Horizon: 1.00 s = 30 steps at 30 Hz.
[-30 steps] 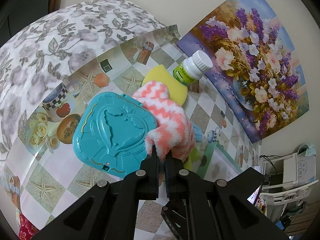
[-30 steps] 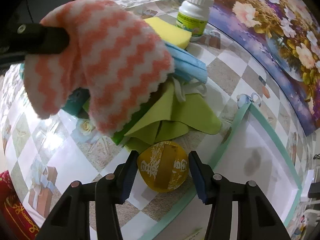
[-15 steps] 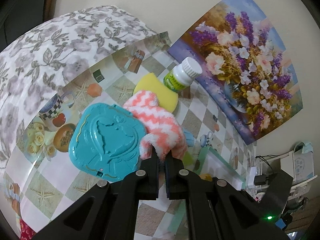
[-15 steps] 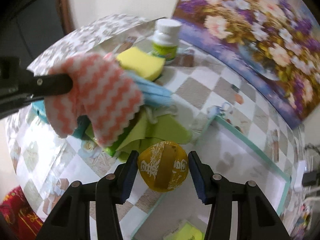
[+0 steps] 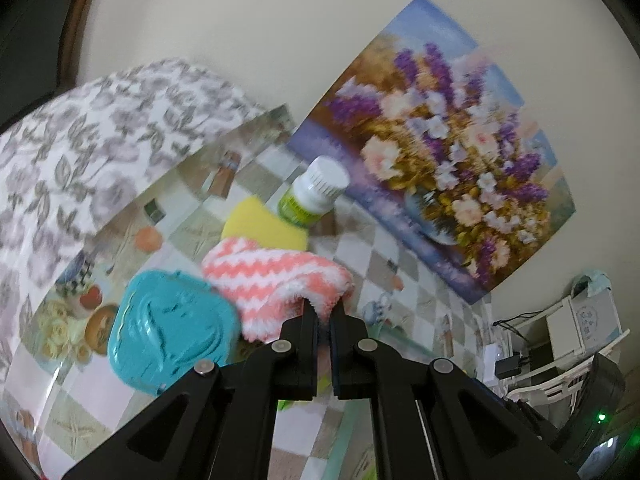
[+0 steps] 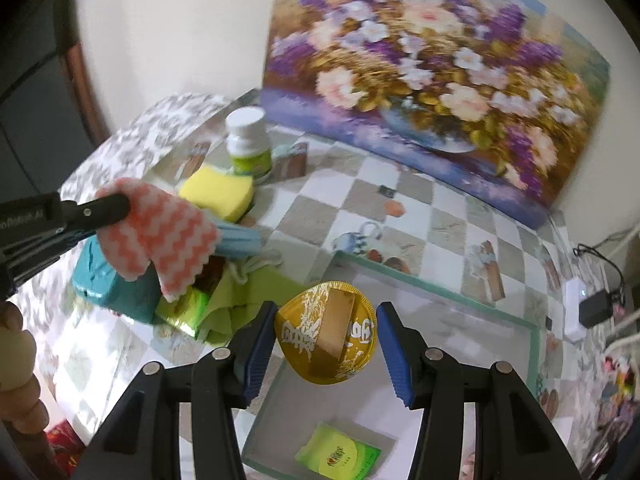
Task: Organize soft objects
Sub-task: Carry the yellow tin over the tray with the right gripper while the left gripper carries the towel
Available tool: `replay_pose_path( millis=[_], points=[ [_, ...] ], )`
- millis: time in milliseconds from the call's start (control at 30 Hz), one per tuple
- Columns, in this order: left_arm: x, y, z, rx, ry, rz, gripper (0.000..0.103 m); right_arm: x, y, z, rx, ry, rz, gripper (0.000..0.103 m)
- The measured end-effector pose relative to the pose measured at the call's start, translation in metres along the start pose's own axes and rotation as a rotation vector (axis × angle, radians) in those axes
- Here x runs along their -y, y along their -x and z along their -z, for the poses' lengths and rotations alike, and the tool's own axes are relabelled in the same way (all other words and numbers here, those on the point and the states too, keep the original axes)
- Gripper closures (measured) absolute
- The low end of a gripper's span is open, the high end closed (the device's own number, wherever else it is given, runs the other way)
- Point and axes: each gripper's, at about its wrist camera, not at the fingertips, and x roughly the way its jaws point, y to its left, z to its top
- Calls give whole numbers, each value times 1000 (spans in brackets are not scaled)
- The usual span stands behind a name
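My left gripper [image 5: 324, 308] is shut on a fluffy pink-and-white zigzag cloth [image 5: 276, 280], which hangs from it above the table. The right wrist view shows that cloth [image 6: 168, 240] dangling from the left gripper [image 6: 120, 208] over a teal case [image 6: 116, 288]. My right gripper [image 6: 326, 312] holds a round yellow pouch [image 6: 326, 340] with white characters between its blue pads, in the air above the near corner of a teal-rimmed tray [image 6: 440, 296]. A yellow sponge [image 6: 218, 192], a blue face mask [image 6: 240, 240] and a green cloth [image 6: 236, 296] lie on the table.
A white-capped bottle [image 6: 248, 144] stands behind the sponge. A flower painting [image 6: 440, 60] leans on the wall. A green packet [image 6: 338, 454] lies in the tray and a shiny green packet [image 6: 188, 308] lies by the case. Chargers [image 6: 596, 308] sit at the right. A person's hand [image 6: 16, 360] shows at the left.
Both grippers have risen. The right one carried the yellow pouch up and over the tray's corner. The left one lifted the zigzag cloth higher above the teal case.
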Motion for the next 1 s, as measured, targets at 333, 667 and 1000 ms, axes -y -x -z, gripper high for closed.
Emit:
replay_pose_path(
  millis=[333, 667, 1000],
  points=[
    [40, 27, -4, 106, -113, 51, 99, 33, 29, 0, 78, -90, 8, 49],
    [101, 80, 8, 220, -269, 138, 99, 75, 72, 5, 171, -179, 66, 49],
    [159, 79, 49, 159, -399, 230, 99, 135, 98, 26, 177, -300, 176, 49]
  ],
)
